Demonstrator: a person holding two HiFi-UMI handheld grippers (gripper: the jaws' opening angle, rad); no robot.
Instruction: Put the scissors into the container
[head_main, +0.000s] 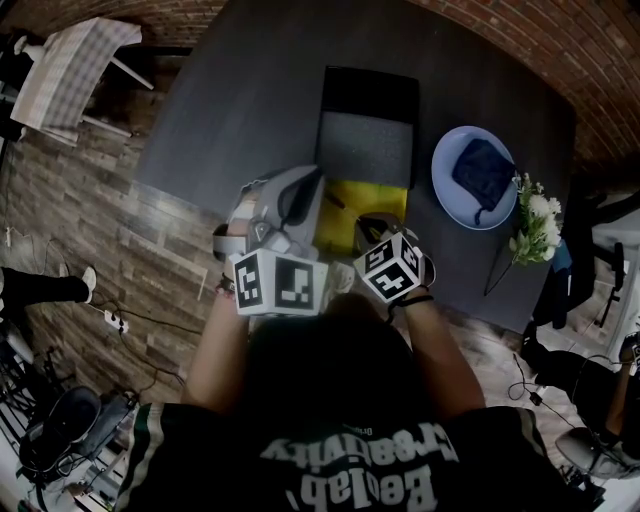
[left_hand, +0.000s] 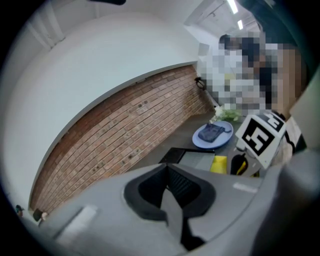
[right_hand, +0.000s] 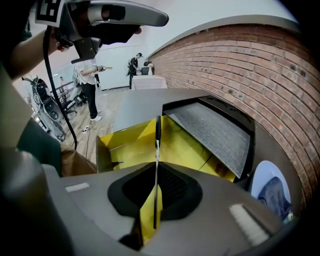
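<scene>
Yellow container (right_hand: 125, 145) lies at 12 o'clock, just beyond the right gripper (right_hand: 154, 202). Its jaws pinch the scissors (right_hand: 157, 142) edge-on over the opening. Risk: the narrow pinch lets the scissors pivot, so they snag the container wall on release. Left gripper (left_hand: 172, 210): jaws pressed together, nothing between them.

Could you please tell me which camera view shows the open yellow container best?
The right gripper view: the open yellow container fills its middle, inside visible. The head view shows it partly hidden; the left gripper view, only a yellow corner.
</scene>
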